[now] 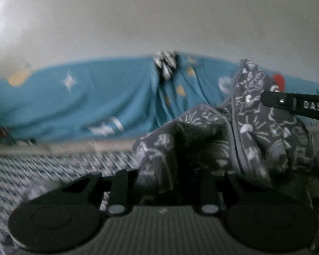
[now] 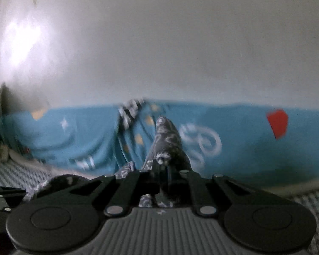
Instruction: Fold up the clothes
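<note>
You are gripping the grey patterned garment (image 1: 202,140) with both grippers: your left gripper (image 1: 165,182) is clamping its bunched fabric at 6 o'clock, your right gripper (image 2: 161,176) is pinching its raised corner, blue sheet (image 2: 244,148) behind at 12 o'clock.

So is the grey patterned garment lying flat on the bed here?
No, the grey patterned garment is bunched and lifted, pinched in both the left gripper and right gripper.

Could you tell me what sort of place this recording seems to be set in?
Probably a bedroom: a woven checked bed cover below, a blue star-print sheet along a plain pale wall, and a grey patterned garment held up by both grippers.
</note>
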### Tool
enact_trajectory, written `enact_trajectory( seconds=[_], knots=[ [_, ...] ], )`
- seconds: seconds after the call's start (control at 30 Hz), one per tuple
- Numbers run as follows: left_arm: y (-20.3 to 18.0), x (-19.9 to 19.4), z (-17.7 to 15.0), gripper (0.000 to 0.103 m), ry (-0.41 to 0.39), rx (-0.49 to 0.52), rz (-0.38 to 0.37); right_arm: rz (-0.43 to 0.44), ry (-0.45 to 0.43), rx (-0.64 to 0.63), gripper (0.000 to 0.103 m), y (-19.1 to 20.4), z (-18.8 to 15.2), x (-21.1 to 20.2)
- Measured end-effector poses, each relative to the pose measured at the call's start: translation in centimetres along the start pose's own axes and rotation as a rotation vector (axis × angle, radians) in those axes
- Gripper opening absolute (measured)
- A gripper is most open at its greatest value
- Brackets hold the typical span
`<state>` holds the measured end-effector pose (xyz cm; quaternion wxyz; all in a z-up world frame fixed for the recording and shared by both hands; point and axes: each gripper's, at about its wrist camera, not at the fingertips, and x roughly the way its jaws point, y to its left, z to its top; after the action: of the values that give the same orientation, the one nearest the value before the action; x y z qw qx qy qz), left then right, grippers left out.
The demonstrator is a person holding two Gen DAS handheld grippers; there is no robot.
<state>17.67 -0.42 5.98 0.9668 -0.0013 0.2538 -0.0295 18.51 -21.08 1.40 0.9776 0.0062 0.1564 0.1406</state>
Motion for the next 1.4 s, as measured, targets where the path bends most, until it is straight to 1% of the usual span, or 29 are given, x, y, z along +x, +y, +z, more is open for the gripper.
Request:
enact_trajectory(
  seconds=[0.07, 0.13, 0.17, 0.2, 0.23, 0.27, 0.3, 0.33, 0.37, 0.4, 0.47, 0.53, 0.63, 0.7, 0.77, 0.83, 0.9, 0.97, 1.03, 1.17, 1.23, 1.33, 1.4],
  knots=[
    [0.7, -0.7, 1.1, 0.024, -0.055, -0.025, 0.034, 0.01, -0.068, 0.008, 0.009, 0.7, 1.1, -0.4],
    [1.2, -1.1, 1.8, 0.024, -0.108, -0.023, 0.071, 0.018, -0.134, 0.027, 0.009, 1.3, 2.1, -0.5],
    [1.4, -1.1, 2.0, 0.027, -0.123, -0.013, 0.089, 0.028, -0.163, 0.045, 0.009, 1.5, 2.4, -0.3],
    [1.6, -0.5, 2.1, 0.03, -0.107, -0.017, 0.105, 0.037, -0.178, 0.06, 0.013, 1.6, 2.6, 0.0],
    [2.0, 0.3, 2.1, 0.035, -0.069, -0.04, 0.122, 0.044, -0.168, 0.08, 0.017, 1.7, 2.7, 0.7],
    [2.7, 1.1, 2.0, 0.037, -0.028, -0.079, 0.133, 0.046, -0.142, 0.1, 0.021, 1.8, 2.6, 1.3],
    [3.5, 1.8, 1.8, 0.037, 0.014, -0.128, 0.133, 0.044, -0.11, 0.13, 0.029, 1.5, 2.4, 1.9],
    [4.2, 2.4, 1.7, 0.038, 0.053, -0.167, 0.129, 0.043, -0.078, 0.162, 0.031, 1.2, 2.2, 2.5],
    [4.7, 2.9, 1.6, 0.043, 0.082, -0.193, 0.129, 0.047, -0.063, 0.176, 0.032, 0.9, 2.1, 2.7],
    [5.0, 3.0, 1.6, 0.047, 0.087, -0.203, 0.137, 0.048, -0.041, 0.172, 0.033, 0.5, 2.1, 2.9],
    [5.4, 2.7, 1.7, 0.07, 0.068, -0.225, 0.158, 0.042, -0.013, 0.171, 0.033, -0.3, 2.2, 3.0],
    [5.5, 2.0, 1.9, 0.078, 0.042, -0.236, 0.156, 0.025, -0.007, 0.19, 0.033, -1.6, 2.6, 2.5],
    [5.0, 1.4, 2.3, 0.079, 0.021, -0.225, 0.14, -0.018, 0.019, 0.214, 0.033, -3.6, 2.7, 1.7],
    [4.4, 1.1, 2.4, 0.079, 0.025, -0.211, 0.123, -0.047, 0.059, 0.23, 0.033, -4.8, 2.2, 1.0],
    [3.9, 0.7, 2.2, 0.08, 0.037, -0.2, 0.104, -0.069, 0.111, 0.229, 0.037, -5.9, 1.9, 0.3],
    [3.4, 0.4, 2.1, 0.081, 0.046, -0.191, 0.086, -0.081, 0.151, 0.22, 0.048, -7.0, 1.3, -0.5],
    [2.8, -0.1, 1.9, 0.085, 0.05, -0.182, 0.07, -0.087, 0.196, 0.222, 0.056, -7.8, 0.6, -1.1],
    [2.3, -0.5, 1.7, 0.088, 0.047, -0.168, 0.058, -0.088, 0.248, 0.219, 0.056, -8.3, -0.4, -1.2],
    [1.8, -0.9, 1.6, 0.088, 0.043, -0.15, 0.05, -0.104, 0.291, 0.183, 0.059, -8.5, -1.3, -1.0],
    [1.2, -1.1, 1.5, 0.088, 0.046, -0.128, 0.041, -0.126, 0.373, 0.181, 0.064, -9.5, -3.2, -0.6],
    [1.3, -0.9, 1.4, 0.088, 0.051, -0.13, 0.043, -0.137, 0.388, 0.158, 0.068, -9.8, -4.1, -0.6],
    [1.5, -0.7, 1.3, 0.088, 0.059, -0.135, 0.048, -0.148, 0.416, 0.118, 0.07, -10.1, -5.3, -0.1],
    [1.6, -0.6, 1.2, 0.088, 0.064, -0.137, 0.05, -0.14, 0.437, 0.123, 0.072, -10.4, -6.0, -0.1]
  ],
)
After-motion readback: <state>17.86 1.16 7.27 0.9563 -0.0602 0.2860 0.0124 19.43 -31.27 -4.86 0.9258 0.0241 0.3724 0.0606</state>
